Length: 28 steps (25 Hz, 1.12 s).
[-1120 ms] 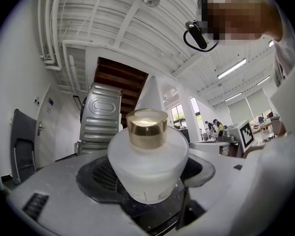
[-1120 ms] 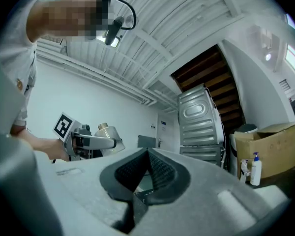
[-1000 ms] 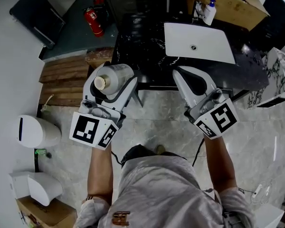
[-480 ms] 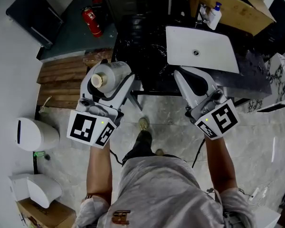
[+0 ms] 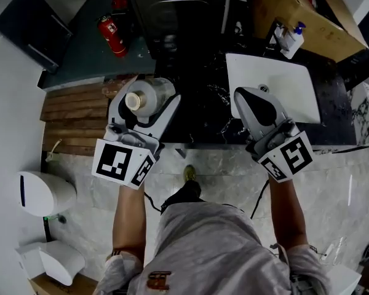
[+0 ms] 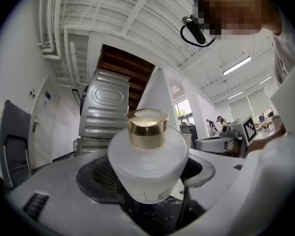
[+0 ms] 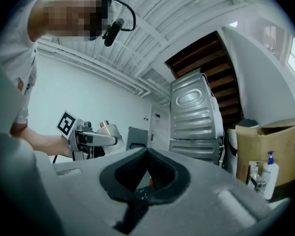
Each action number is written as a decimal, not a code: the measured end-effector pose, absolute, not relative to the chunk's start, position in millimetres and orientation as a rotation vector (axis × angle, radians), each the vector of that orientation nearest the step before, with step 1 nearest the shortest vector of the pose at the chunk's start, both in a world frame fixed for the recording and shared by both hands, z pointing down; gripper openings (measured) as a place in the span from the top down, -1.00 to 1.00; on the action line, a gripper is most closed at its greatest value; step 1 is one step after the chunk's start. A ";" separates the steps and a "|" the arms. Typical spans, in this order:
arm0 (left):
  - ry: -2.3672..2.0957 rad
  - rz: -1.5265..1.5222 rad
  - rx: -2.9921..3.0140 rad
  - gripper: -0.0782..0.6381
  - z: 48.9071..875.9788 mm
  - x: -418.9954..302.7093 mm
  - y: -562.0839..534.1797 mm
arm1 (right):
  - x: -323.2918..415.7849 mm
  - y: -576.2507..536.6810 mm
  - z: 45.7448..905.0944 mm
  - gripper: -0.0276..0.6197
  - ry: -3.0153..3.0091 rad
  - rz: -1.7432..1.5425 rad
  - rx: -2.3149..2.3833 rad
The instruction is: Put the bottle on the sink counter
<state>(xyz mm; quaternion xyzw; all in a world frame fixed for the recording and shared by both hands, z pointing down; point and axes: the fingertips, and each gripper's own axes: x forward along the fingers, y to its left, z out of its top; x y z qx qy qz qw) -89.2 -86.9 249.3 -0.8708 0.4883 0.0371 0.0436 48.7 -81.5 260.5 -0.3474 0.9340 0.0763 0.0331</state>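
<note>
The left gripper [image 5: 146,104] is clamping down on a frosted white round bottle [image 5: 154,94]. In the left gripper view its jaws are pressing against both sides of the wide body. It is a squat thing, milky and translucent, with rounded shoulders sloping up to a short neck. A shiny gold cylindrical cap [image 6: 147,128] is sitting on top and catching the light. The bottle is standing upright in the grip, cap pointing up toward the head camera.

Right now the bottle is hanging in the air over the left end of the black marbled desk [image 5: 203,112]. It is right at the edge, where brown wooden slats [image 5: 74,109] are lying on the floor alongside. Dark speckled stone is showing just under its base in the left gripper view.

The right gripper [image 5: 251,96] is clenched, its jaws pressed together with nothing between them. It is hovering over the front left part of the white rectangular sink basin [image 5: 286,78] set in the desk, well apart from the bottle.

At the back of the basin, a small white pump bottle with a blue top [image 5: 293,34] is standing just beside a brown cardboard box [image 5: 320,17]. Off to the left, a red fire extinguisher [image 5: 112,34] is lying near a grey metal appliance [image 5: 172,5].
</note>
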 end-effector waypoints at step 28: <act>1.493 -0.255 -2.839 -0.13 374.5 -120.0 -328.8 | 16.9 -285.0 326.4 0.91 2.986 0.115 -1.258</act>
